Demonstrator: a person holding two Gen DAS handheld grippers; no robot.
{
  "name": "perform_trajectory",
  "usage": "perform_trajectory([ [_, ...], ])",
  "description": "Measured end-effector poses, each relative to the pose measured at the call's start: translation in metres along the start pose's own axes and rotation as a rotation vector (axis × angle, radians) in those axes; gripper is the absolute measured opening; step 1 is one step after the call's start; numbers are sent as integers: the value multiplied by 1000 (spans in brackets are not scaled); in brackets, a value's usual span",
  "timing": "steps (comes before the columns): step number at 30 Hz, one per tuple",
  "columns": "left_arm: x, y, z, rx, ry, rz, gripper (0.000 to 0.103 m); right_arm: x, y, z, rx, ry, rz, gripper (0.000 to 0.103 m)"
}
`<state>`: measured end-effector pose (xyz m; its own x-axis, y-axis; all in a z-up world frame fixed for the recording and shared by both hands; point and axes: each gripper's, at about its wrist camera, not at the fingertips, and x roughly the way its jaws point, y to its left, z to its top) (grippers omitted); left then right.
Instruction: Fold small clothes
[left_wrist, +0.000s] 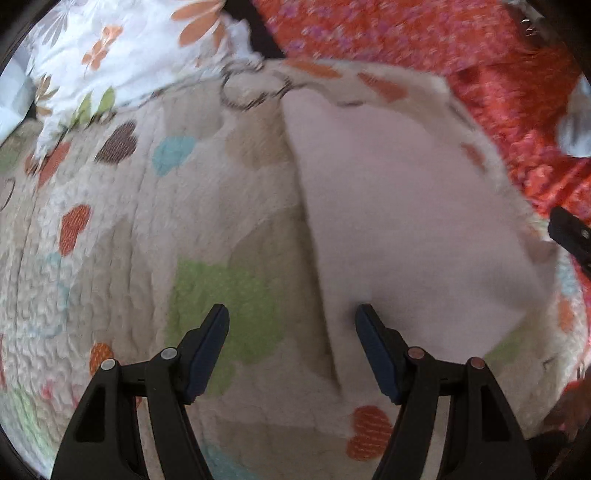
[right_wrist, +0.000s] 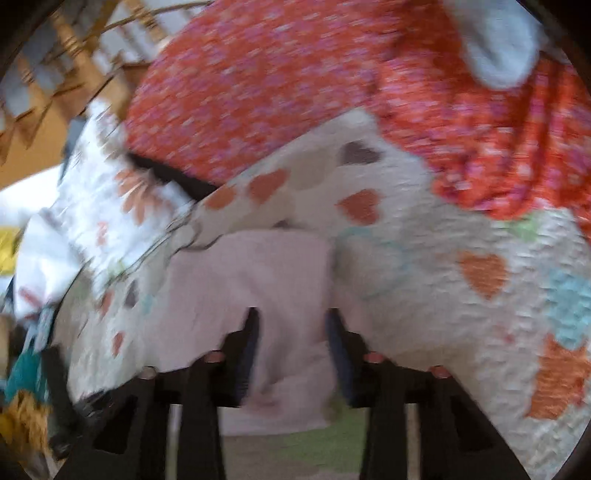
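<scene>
pale pink garment flat on heart quilt; left hand-held gripper apart, straddling its long edge; right hand-held gripper nearer, clamped on the corner.

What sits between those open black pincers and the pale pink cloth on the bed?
Nothing visible. The left gripper hangs open right at the pink cloth, one finger over it, only the quilt beneath.
</scene>
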<state>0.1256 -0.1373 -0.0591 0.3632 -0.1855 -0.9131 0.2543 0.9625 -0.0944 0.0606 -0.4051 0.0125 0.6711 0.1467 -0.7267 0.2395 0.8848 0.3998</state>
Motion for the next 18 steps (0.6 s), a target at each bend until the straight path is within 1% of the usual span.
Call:
perform_trajectory([
  [2, 6, 9, 0, -34, 37, -6, 70, 13, 18, -4, -46, 39, 46, 31],
  [3, 8, 16, 0, -50, 50, -5, 70, 23, 29, -6, -75, 73, 49, 31],
  [6, 8, 31, -2, -82, 62, 4, 70, 54, 50, -17, -130, 158, 3, 31],
  [8, 7, 42, -3, -116, 67, -49, 70, 80, 59, -19, -156, 211, -12, 30],
  [10, 4, 52, -4, -153, 68, -84, 70, 108, 61, -23, -157, 271, -49, 30],
  [12, -2, 59, -7, -166, 55, -90, 70, 112, 63, -26, -148, 259, -60, 31],
  [15, -14, 67, -12, -148, 21, -54, 70, 105, 72, -30, -214, 235, -99, 30],
  [16, -17, 68, -12, -142, 11, -41, 70, 98, 71, -27, -213, 210, -98, 30],
  [18, -26, 74, -13, -137, -13, -24, 70, 71, 68, -17, -193, 103, -97, 30],
])
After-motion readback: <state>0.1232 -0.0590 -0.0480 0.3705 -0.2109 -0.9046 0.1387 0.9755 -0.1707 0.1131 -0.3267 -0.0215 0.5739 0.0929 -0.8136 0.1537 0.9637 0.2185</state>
